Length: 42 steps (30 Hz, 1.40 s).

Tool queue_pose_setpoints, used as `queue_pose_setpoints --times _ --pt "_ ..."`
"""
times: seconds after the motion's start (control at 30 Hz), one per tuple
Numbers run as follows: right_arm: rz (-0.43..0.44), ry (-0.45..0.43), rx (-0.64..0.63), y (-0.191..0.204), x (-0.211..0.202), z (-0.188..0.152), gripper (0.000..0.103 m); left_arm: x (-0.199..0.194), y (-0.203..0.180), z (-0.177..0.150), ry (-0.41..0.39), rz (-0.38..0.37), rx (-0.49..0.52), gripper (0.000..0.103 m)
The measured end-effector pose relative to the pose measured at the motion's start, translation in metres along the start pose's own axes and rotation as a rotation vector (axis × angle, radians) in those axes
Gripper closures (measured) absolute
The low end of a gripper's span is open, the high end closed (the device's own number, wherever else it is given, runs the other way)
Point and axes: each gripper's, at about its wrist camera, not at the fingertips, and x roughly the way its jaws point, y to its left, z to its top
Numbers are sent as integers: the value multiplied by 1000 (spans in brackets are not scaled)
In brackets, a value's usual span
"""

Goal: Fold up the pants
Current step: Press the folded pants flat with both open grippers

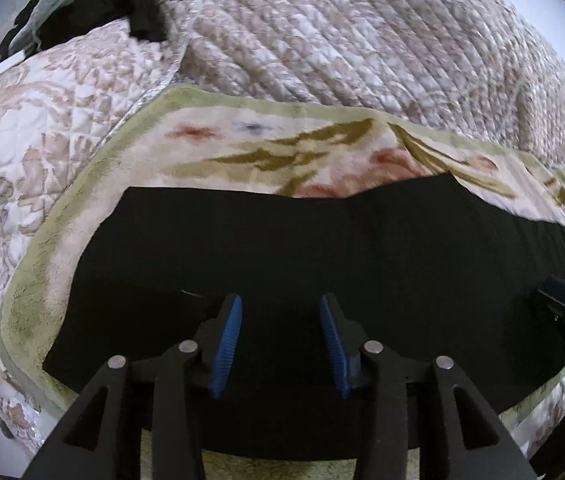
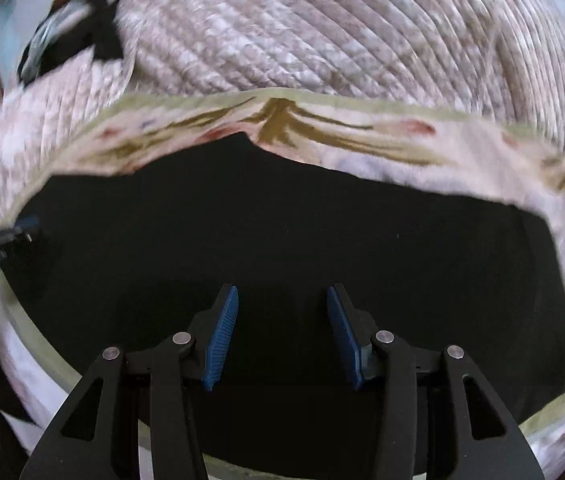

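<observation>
Black pants [image 1: 302, 248] lie flat as a wide band on a floral cream and green blanket [image 1: 242, 140] on a bed. My left gripper [image 1: 280, 304] is open and empty just above the near part of the pants. My right gripper [image 2: 282, 294] is open and empty over the pants [image 2: 282, 220] too. In the left wrist view the right gripper [image 1: 562, 300] shows at the right edge over the fabric. In the right wrist view the left gripper [image 2: 22, 228] shows at the left edge.
A quilted beige bedspread [image 1: 342, 32] rises behind the blanket [image 2: 362, 136]. A pile of dark and light clothes [image 1: 94, 12] lies at the far left, also seen in the right wrist view [image 2: 70, 32]. The bed's near edge runs below the pants.
</observation>
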Motion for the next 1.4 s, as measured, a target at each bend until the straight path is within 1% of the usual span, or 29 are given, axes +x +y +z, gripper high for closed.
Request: queue_pose_setpoints --times 0.07,0.13,0.23,0.3,0.43,0.5,0.57,0.67,0.77,0.87,0.97,1.03,1.07,1.17,1.23,1.3,1.4 --pt "-1 7 -3 1 3 0 51 0 -3 1 -2 11 14 59" --pt "1 3 10 0 0 1 51 -2 -1 2 -6 2 0 59" --pt "15 -39 5 3 -9 1 51 -6 -2 2 -18 10 2 59" --pt "24 -51 -8 7 -12 -1 51 -7 -3 -1 -18 9 5 59" --pt "36 -37 -14 12 -8 -6 51 -7 -6 -6 -8 12 18 59" --pt "23 -39 -36 16 -5 -9 51 -6 -8 -7 -10 15 33 58" --pt "4 -37 -74 21 -2 -11 48 -4 -9 -8 -7 16 37 57" --pt "-5 -47 -87 23 -1 -13 45 -3 -12 -9 -13 29 56 56" --pt "0 -47 -75 22 -2 -13 44 -2 -12 -9 -15 30 59 55" --pt "-30 -54 -67 18 -2 -13 44 -2 -13 -9 -16 32 58 55" --pt "-31 -55 -18 8 -4 -12 44 -2 -13 -8 -15 32 58 55" --pt "-55 -56 11 1 -5 -11 44 -2 -13 -8 -16 34 56 55" --pt "-73 -57 29 -3 -5 -10 44 -3 -11 -7 -19 40 51 55" --pt "-85 -63 56 -10 -8 -9 44 -6 3 -2 -40 79 18 55" --pt "-72 -80 61 -11 -12 -8 44 -5 17 0 -39 106 -25 55" --pt "-34 -109 61 -8 -18 -6 44 -2 31 1 -28 123 -67 55" --pt "22 -131 21 2 -21 -4 44 -3 40 1 -32 132 -87 55"
